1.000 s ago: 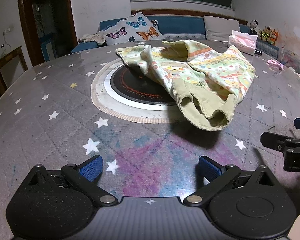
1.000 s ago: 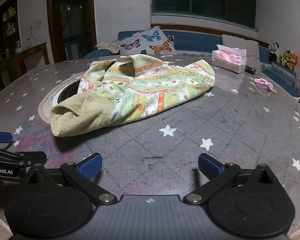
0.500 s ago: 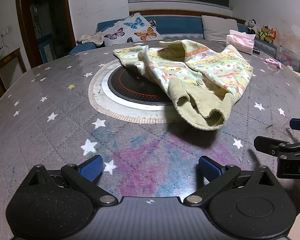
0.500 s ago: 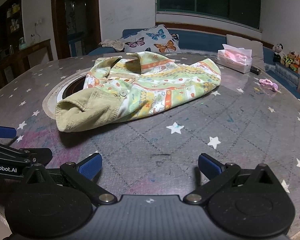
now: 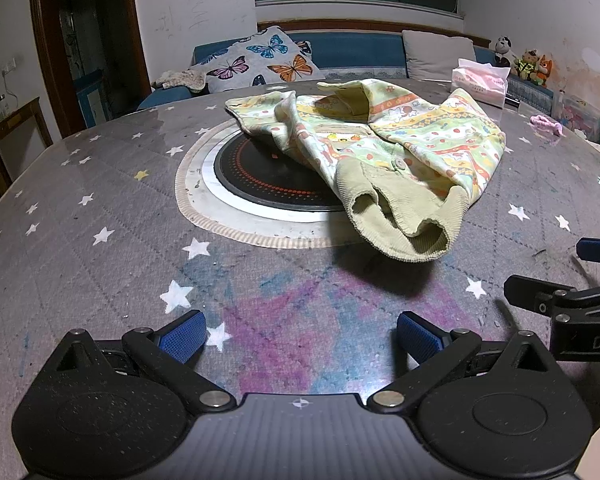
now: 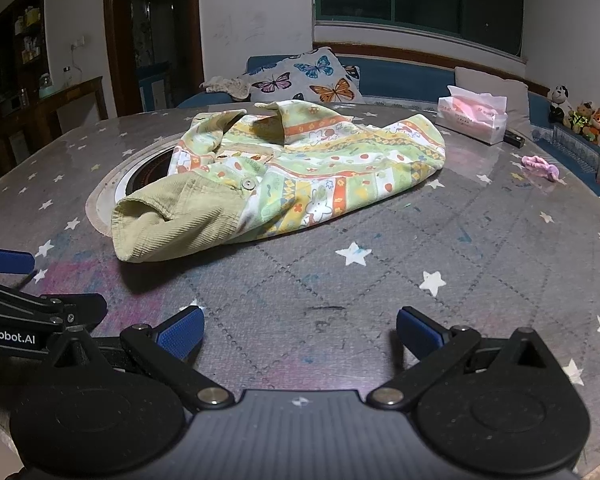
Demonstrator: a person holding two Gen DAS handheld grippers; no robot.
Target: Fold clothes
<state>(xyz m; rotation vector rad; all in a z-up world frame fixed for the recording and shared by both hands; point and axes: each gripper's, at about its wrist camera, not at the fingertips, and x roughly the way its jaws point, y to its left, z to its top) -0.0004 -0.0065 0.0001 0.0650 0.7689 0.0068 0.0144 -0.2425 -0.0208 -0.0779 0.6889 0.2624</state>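
Clothing first: we see one small patterned jacket (image 5: 384, 160) lying crumpled on the tabletop (image 5: 100, 200), unfolded, partly draped over the black round hotplate (image 5: 268, 178) set in the middle. Its print runs in bands of green, orange and yellow, and a plain olive corduroy cuff (image 6: 172, 220) sits at the near end, its opening turned toward the left wrist camera. A round button (image 6: 247, 183) shows where the corduroy meets the print.

We hold both tools low over the near edge of the tabletop, short of the jacket and touching nothing. Our left gripper (image 5: 300, 336) has its jaws spread wide with nothing between them, only the pink and blue stained patch of the star-printed cover showing in the gap. Our right gripper (image 6: 298, 332) likewise has its jaws wide and empty. Each tool shows in the other's view: the right one at the right edge of the left view, the left one at the left edge of the right view, so they lie side by side.

Farther back, a tissue pack (image 6: 472, 118) stands near the far rim, and a pink scrunchie (image 6: 540, 168) lies to the right of the jacket, well apart from it. Beyond the tabletop is a blue sofa with a butterfly cushion (image 5: 260, 62).
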